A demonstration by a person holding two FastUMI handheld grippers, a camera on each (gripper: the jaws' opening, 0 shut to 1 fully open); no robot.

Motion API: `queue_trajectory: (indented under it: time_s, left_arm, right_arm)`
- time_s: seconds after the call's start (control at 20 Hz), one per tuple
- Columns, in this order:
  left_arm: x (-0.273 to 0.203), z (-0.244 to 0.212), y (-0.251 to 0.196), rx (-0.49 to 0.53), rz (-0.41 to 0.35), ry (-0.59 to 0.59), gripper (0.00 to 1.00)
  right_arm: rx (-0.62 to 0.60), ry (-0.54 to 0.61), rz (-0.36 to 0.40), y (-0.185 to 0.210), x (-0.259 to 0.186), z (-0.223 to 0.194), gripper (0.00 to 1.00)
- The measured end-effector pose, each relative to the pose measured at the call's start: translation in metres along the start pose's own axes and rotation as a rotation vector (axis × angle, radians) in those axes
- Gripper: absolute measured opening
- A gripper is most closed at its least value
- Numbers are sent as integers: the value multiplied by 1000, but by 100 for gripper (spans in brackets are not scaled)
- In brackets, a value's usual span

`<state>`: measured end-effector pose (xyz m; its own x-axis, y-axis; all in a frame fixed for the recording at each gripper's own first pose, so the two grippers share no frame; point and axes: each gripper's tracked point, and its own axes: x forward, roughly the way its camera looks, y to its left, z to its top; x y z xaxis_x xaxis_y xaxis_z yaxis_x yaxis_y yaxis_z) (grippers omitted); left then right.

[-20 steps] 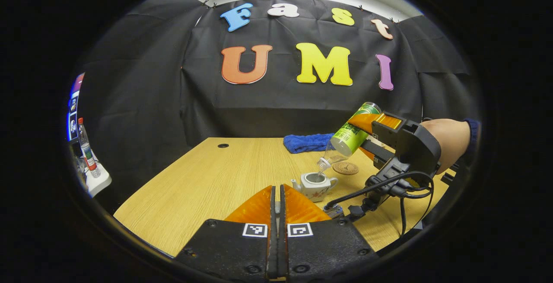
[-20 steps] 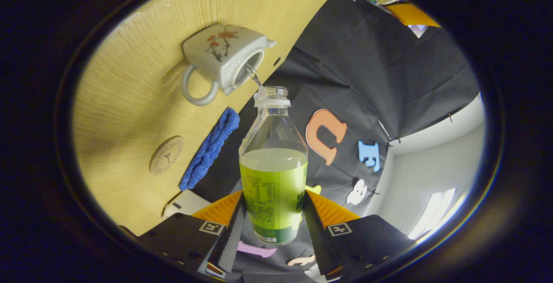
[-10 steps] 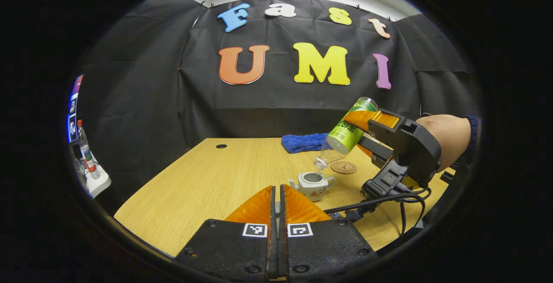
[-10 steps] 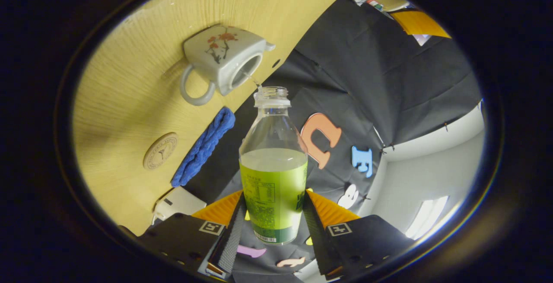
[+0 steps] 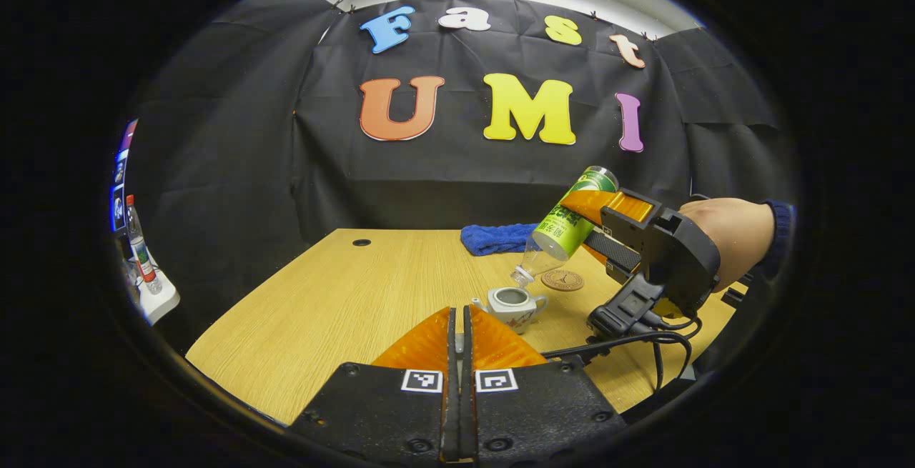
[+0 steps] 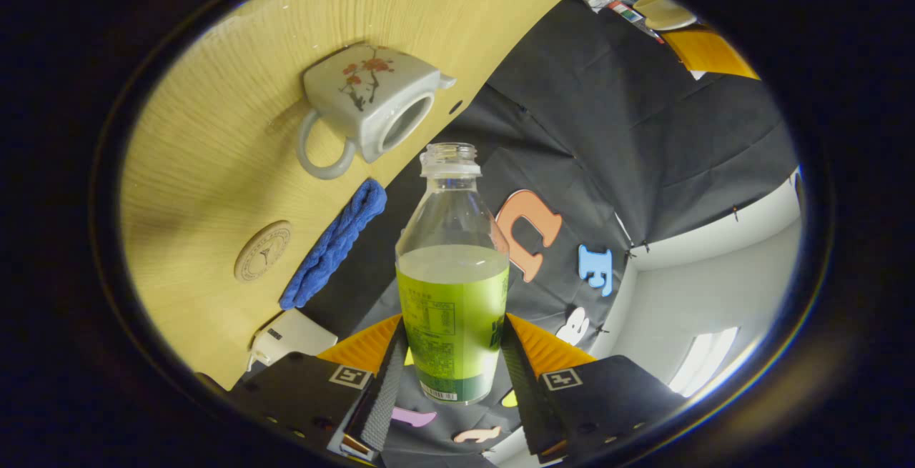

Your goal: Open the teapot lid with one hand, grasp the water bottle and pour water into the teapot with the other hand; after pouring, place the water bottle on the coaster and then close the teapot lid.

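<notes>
The right gripper (image 6: 449, 354) has its fingers clamped on the labelled lower half of the water bottle (image 6: 452, 289), one finger on each side. In the left gripper view the bottle (image 5: 565, 228) hangs tilted, neck down, its open mouth just above the teapot (image 5: 511, 304), which stands lidless on the counter (image 5: 343, 304). No stream between mouth and pot is visible, so the pour looks finished or paused. Liquid fills roughly the lower half of the bottle.

The left gripper (image 5: 461, 325) has its fingers pressed together; I cannot tell whether the lid is pinched between them, since no lid is visible there.

Risks from here, as I judge them:
- Righting the bottle too sharply could slosh water out of the uncapped mouth onto the counter or the pot's outside.
- The neck sits close over the rim; a sideways swing before lifting could knock the small, light pot over.
- The coaster (image 5: 562, 280) lies at about 2 o'clock from the teapot, near it, with a blue cloth (image 5: 497, 238) beyond at 12 o'clock. Setting the bottle down off-centre could leave its base half on the coaster's edge and tipping.
- The smooth label may slip between the fingers if the grip relaxes during the swing.
- The right gripper's trailing cable (image 5: 629, 339) could snag on the way.
</notes>
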<state>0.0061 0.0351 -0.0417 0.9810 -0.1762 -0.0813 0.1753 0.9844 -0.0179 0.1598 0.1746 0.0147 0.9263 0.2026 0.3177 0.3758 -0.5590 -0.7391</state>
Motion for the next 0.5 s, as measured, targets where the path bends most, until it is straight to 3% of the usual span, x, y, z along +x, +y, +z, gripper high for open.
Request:
queue_trajectory:
  time_s: [0.25,0.4,0.5]
  left_arm:
    - [2,6,9,-27,22,-16,3]
    - [2,6,17,-40,49,-24,3]
    - [3,5,22,-46,72,-19,3]
  right_arm:
    - [186,26,2,23,0,-4,71]
    - [434,51,97,58,-1,-5,74]
    - [663,69,171,79,-9,-3,75]
